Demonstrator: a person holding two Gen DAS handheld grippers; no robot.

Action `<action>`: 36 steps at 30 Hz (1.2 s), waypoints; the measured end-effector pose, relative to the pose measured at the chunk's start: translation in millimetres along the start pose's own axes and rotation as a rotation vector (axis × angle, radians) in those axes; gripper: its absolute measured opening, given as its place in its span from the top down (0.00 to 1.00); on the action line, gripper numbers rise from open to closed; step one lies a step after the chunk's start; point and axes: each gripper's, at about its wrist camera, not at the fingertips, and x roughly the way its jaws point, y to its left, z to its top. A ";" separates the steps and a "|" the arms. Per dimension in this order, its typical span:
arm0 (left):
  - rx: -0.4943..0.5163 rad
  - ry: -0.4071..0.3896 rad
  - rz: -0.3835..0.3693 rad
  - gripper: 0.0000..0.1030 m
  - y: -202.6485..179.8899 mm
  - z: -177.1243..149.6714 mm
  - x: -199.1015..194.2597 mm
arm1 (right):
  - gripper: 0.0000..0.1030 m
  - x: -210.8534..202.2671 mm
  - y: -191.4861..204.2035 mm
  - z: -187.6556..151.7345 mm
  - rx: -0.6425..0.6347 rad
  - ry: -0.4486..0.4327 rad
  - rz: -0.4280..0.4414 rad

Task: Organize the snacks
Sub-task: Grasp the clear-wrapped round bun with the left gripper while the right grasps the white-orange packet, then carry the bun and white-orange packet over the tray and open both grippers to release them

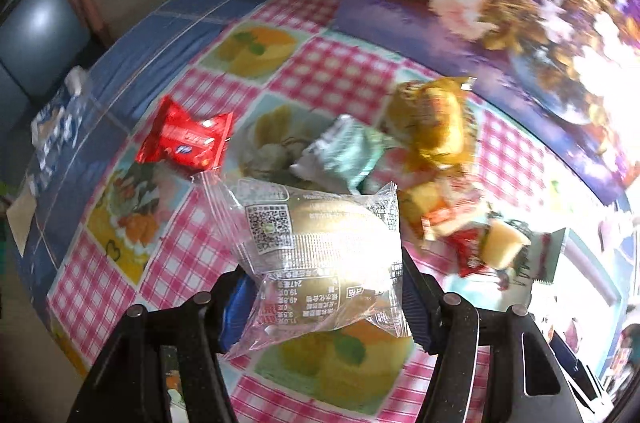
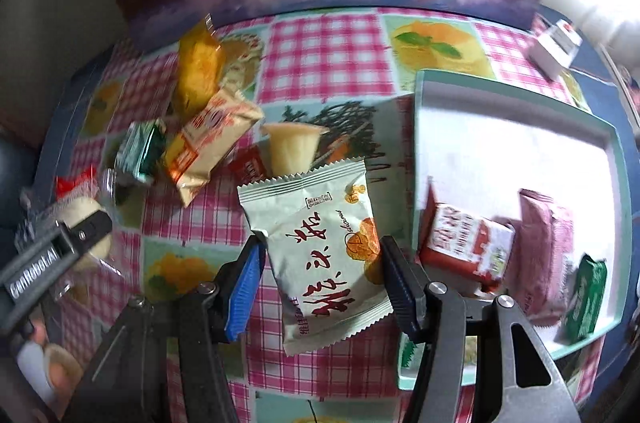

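Left gripper point(image 1: 322, 299) is clamped on a clear-wrapped golden bun point(image 1: 320, 247), right gripper point(image 2: 320, 283) pinches a pale-green foil snack packet point(image 2: 320, 255), both lifted above the checked tablecloth point(image 2: 328, 55); mint-rimmed tray point(image 2: 516, 95) at 3 o'clock

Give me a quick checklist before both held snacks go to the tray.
1. Left gripper pinching the clear-wrapped golden bun: ok.
2. Right gripper pinching the pale sachet with red lettering: ok.
3. Both packets lifted off the checked tablecloth: cannot tell.
4. Free white floor in the mint-rimmed tray: ok.
5. Red-and-white box stays inside the tray rim: not ok, it overhangs the near edge.
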 end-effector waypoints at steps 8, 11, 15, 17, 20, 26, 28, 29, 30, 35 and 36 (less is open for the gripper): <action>0.084 -0.072 0.000 0.35 -40.6 1.6 -21.9 | 0.42 -27.6 -42.2 3.9 0.135 -0.083 -0.042; 0.113 -0.099 0.018 0.35 -52.8 1.9 -29.1 | 0.42 -36.7 -57.6 5.6 0.172 -0.109 -0.057; 0.137 -0.111 -0.012 0.35 -69.1 0.2 -35.8 | 0.42 -44.5 -77.8 8.9 0.211 -0.143 -0.080; 0.155 -0.110 -0.033 0.35 -78.7 -2.5 -37.6 | 0.42 -47.5 -90.8 10.6 0.238 -0.149 -0.081; 0.193 -0.112 -0.050 0.35 -96.8 -8.0 -41.1 | 0.42 -53.6 -111.1 10.6 0.282 -0.158 -0.096; 0.292 -0.114 -0.142 0.35 -142.8 -23.0 -53.0 | 0.42 -60.3 -156.2 7.4 0.382 -0.167 -0.129; 0.329 -0.107 -0.169 0.35 -159.4 -29.8 -55.5 | 0.42 -62.5 -171.0 5.8 0.414 -0.170 -0.145; 0.351 -0.104 -0.175 0.35 -168.0 -33.8 -56.4 | 0.42 -63.3 -177.6 5.2 0.430 -0.171 -0.154; 0.376 -0.102 -0.174 0.35 -177.5 -37.8 -56.5 | 0.42 -64.6 -185.4 4.1 0.447 -0.173 -0.163; 0.457 -0.089 -0.189 0.34 -215.0 -50.2 -53.2 | 0.42 -69.2 -212.5 -1.8 0.506 -0.179 -0.229; 0.468 -0.088 -0.189 0.34 -222.1 -51.9 -51.3 | 0.42 -68.8 -217.7 -2.6 0.516 -0.178 -0.233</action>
